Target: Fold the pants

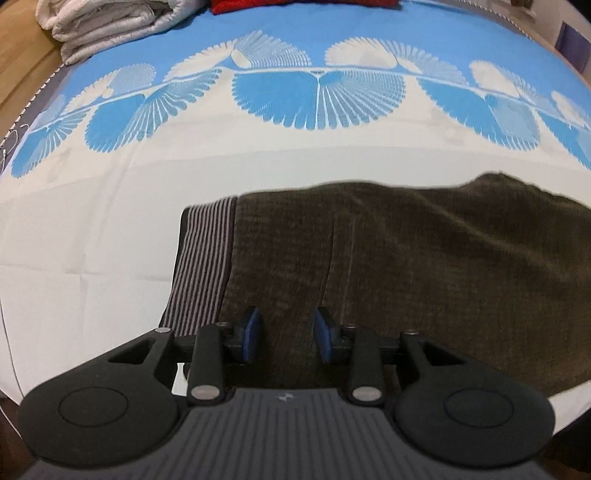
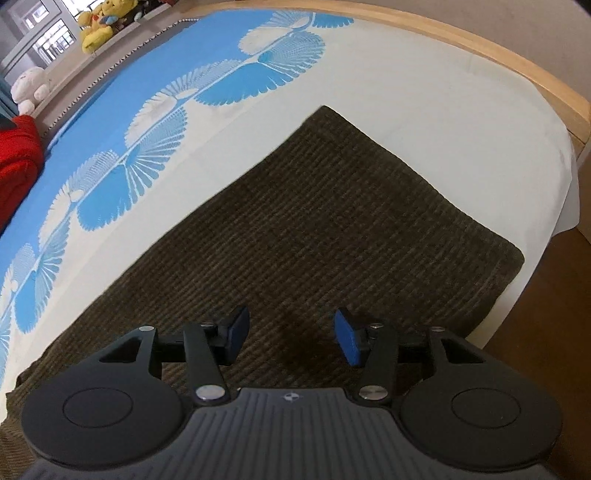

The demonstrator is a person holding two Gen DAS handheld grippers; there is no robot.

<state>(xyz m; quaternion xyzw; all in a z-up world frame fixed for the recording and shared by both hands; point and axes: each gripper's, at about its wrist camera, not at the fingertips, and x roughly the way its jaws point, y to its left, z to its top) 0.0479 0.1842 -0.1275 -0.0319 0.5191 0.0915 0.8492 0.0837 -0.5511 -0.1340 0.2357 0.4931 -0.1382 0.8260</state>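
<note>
Dark brown corduroy pants (image 1: pixel 406 266) lie folded flat on the bed. Their striped waistband lining (image 1: pixel 201 258) shows at the left end. My left gripper (image 1: pixel 289 332) hovers over the cloth just right of that lining, its blue pads apart and pressing on nothing. In the right wrist view the pants (image 2: pixel 332 206) run away to a squared far end near the bed's corner. My right gripper (image 2: pixel 291 334) is open above the near part of the cloth, which lies flat beneath the pads.
The white and blue patterned bedsheet (image 1: pixel 92 240) surrounds the pants. A folded white quilt (image 1: pixel 110 26) and a red cloth (image 2: pixel 16 158) lie at the far side. Plush toys (image 2: pixel 98 26) sit on a ledge. A wooden bed frame (image 2: pixel 498 62) and floor (image 2: pixel 554 314) border the right.
</note>
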